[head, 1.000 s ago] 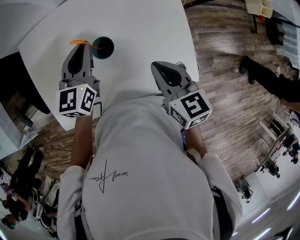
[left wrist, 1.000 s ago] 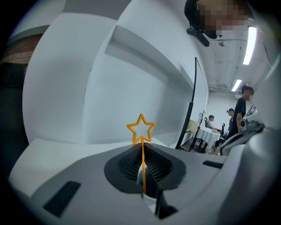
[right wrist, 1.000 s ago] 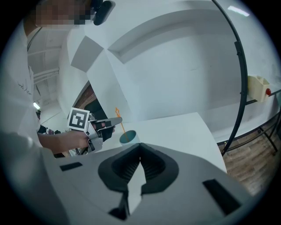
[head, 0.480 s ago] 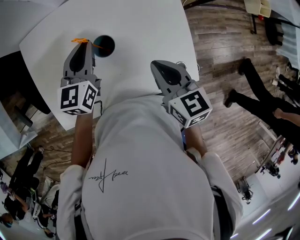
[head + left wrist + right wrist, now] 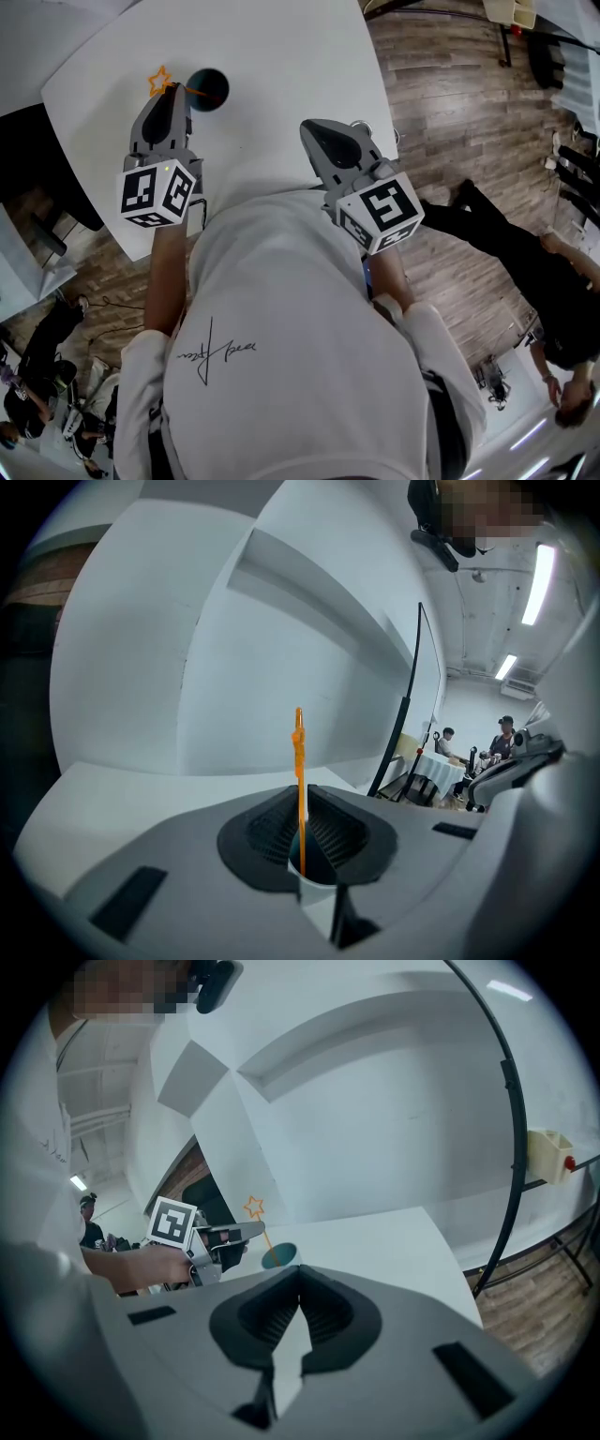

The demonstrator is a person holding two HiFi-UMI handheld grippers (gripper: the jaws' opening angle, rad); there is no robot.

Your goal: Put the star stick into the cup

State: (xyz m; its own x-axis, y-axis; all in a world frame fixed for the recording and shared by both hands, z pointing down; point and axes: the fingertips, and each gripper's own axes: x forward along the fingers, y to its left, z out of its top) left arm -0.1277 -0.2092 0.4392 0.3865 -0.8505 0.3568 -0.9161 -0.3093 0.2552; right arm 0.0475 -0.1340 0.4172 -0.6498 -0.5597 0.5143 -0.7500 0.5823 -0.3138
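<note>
My left gripper (image 5: 174, 91) is shut on the thin orange star stick (image 5: 161, 81). The stick's star end points up and left, and its lower end reaches toward the dark teal cup (image 5: 208, 89) on the white table (image 5: 281, 47). In the left gripper view the stick (image 5: 300, 771) stands upright between the closed pads of the left gripper (image 5: 300, 825). The right gripper view shows the star (image 5: 253, 1207) above the left gripper (image 5: 225, 1239), and the stick slants down to the cup (image 5: 278, 1256). My right gripper (image 5: 311, 129) hovers over the table's near edge, shut and empty (image 5: 298, 1283).
The table's near edge runs just under both grippers, with wooden floor (image 5: 450, 112) to the right. People stand or walk at the right (image 5: 525, 272) and lower left. A black curved pole (image 5: 506, 1101) rises beyond the table's right side.
In the head view the star now shows its outline, where earlier it looked like a flat orange streak. Both grippers have barely moved. A person on the right has walked nearer.
</note>
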